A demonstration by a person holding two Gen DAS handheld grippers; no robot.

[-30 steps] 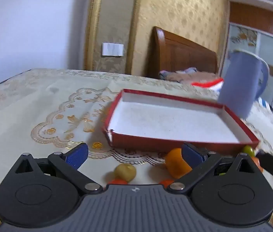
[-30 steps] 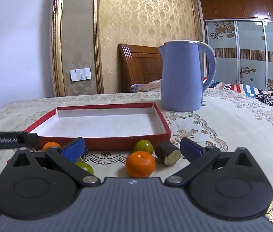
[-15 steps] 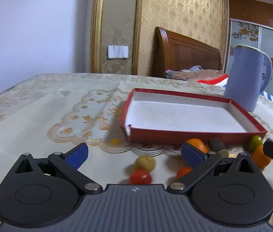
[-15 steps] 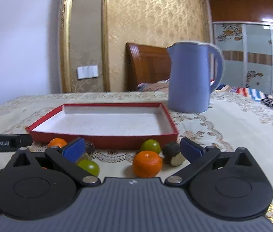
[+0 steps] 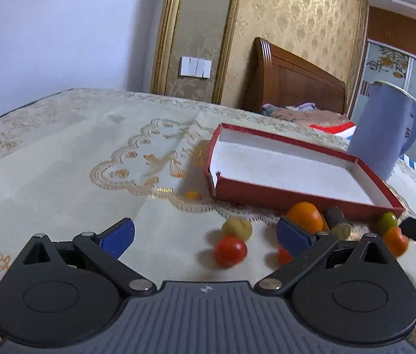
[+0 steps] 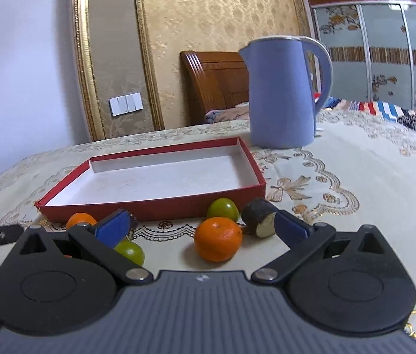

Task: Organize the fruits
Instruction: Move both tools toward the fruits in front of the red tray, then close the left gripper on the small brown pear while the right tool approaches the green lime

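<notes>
Fruit lies loose on the embroidered tablecloth (image 6: 355, 159) along the near wall of the shallow red tray (image 6: 155, 206), none of it inside: an orange tangerine (image 6: 218, 243) and a green fruit (image 6: 222, 209) sit between the spread, empty fingers of the right gripper (image 6: 200, 225), with a dark cut piece (image 6: 259, 216) just beside its right finger. The left gripper (image 5: 205, 234) is likewise released and holds nothing, with a red tomato (image 5: 230, 250) and a blurred yellowish fruit (image 5: 236, 228), possibly a small potato, between its fingers. A blue kettle (image 6: 281, 91) stands behind the tray's far right corner.
</notes>
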